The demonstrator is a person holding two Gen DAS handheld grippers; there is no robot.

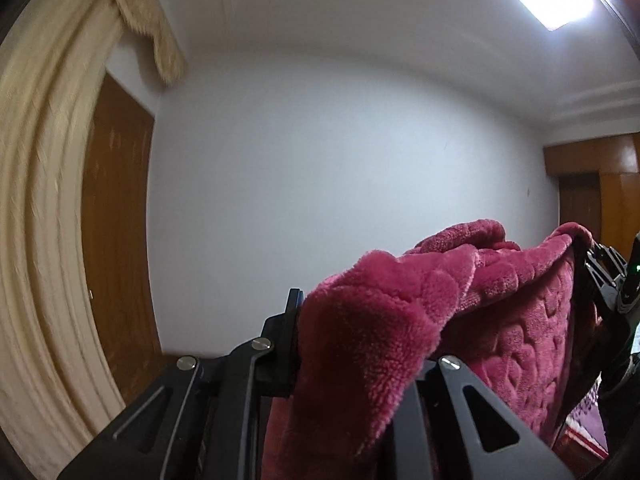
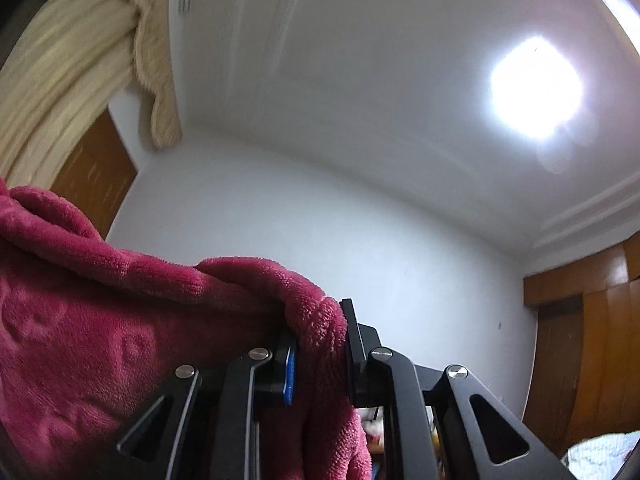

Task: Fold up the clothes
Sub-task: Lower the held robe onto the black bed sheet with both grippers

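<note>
While both grippers hold it up in the air, the crimson fleece garment (image 1: 460,320) hangs between them, the left gripper (image 1: 320,344) and the right gripper (image 2: 320,344) each clamped narrow on an edge. Thick pile bunches at the jaws, so a tug could likely slip one edge free.

Ahead of left gripper (image 1: 356,344): open air to the white wall (image 1: 320,180).
Left side: cream curtain (image 1: 44,200) and brown door (image 1: 116,220) close it off.
Between grippers: red fleece garment (image 1: 460,320) stretches across, blocking passage.
Right gripper (image 2: 318,344): open air ahead and upward to the ceiling (image 2: 360,80).
Far right: wooden wardrobe (image 2: 592,340) bounds the room.
</note>
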